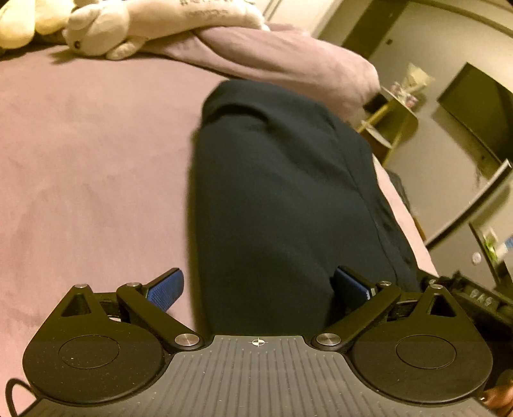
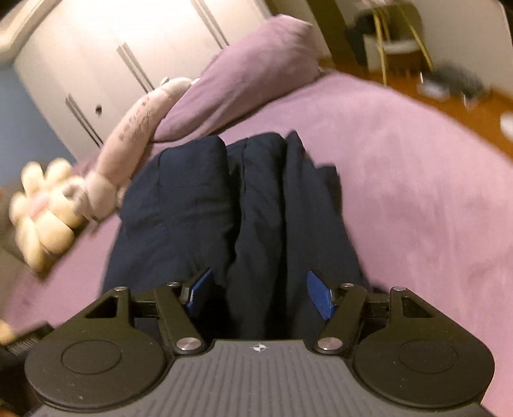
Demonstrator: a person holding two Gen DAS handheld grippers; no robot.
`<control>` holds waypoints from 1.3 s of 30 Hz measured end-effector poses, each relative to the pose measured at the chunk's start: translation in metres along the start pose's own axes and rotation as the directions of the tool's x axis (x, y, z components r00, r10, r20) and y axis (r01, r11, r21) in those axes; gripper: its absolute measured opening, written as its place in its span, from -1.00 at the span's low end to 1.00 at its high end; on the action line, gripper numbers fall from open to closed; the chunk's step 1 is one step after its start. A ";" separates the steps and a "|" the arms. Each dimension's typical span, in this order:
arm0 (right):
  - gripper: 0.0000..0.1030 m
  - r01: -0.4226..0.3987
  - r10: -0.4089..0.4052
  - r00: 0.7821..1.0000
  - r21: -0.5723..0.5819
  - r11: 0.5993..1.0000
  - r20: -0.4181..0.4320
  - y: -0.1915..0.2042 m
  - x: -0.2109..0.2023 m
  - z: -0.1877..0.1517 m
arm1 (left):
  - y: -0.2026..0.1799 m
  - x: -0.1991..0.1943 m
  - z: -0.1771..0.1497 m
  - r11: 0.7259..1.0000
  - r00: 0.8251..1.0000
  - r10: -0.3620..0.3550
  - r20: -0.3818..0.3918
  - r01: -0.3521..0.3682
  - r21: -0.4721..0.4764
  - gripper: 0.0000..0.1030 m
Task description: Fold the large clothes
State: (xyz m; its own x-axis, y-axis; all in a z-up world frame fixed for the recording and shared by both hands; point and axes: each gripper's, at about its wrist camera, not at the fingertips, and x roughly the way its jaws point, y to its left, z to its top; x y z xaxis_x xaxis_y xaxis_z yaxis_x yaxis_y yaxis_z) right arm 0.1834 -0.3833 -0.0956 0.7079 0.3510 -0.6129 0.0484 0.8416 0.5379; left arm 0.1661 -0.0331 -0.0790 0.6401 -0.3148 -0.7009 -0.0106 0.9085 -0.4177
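A dark navy garment [image 1: 282, 199] lies folded into a long narrow strip on the purple bed cover [image 1: 89, 166]. My left gripper [image 1: 259, 288] is open just above its near end, one blue pad [image 1: 166, 290] over the cover, the other over the cloth. In the right wrist view the same garment [image 2: 231, 205] shows lengthwise folds and ridges. My right gripper [image 2: 261, 293] is open over its near end, both blue pads [image 2: 320, 296] above the dark cloth. Neither gripper holds anything.
A purple pillow [image 2: 256, 77] and a pale plush toy [image 2: 105, 160] lie at the head of the bed, close to the garment's far end. The toy [image 1: 102, 29] and the pillow [image 1: 288, 54] also show in the left wrist view. White wardrobe doors [image 2: 96, 64], yellow-framed shelf [image 1: 388, 125], wooden floor [image 2: 465, 106] beyond.
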 end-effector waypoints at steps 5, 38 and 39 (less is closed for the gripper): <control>0.29 -0.127 0.134 0.990 0.178 0.976 -0.031 -0.019 -0.010 -0.013 | -0.005 -0.006 -0.005 1.000 1.000 0.014 -0.008 -0.014 0.025 0.99; 0.50 -0.113 0.113 0.994 -0.003 0.994 -0.013 -0.032 -0.017 0.027 | 0.035 -0.008 0.019 0.980 0.981 -0.185 -0.058 0.179 -0.083 0.97; 0.59 -0.106 0.106 0.994 0.000 0.994 -0.004 -0.038 -0.018 0.034 | 0.044 -0.009 0.025 0.975 0.979 -0.202 -0.040 0.197 -0.102 0.97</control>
State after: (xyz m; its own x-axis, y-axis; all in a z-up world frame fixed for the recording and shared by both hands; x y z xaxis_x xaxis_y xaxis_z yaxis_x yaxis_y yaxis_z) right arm 0.1928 -0.4358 -0.0853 0.7061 0.4399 -0.5549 -0.0268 0.7997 0.5998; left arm 0.1788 0.0168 -0.0765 0.5974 -0.5026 -0.6248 0.0376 0.7959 -0.6043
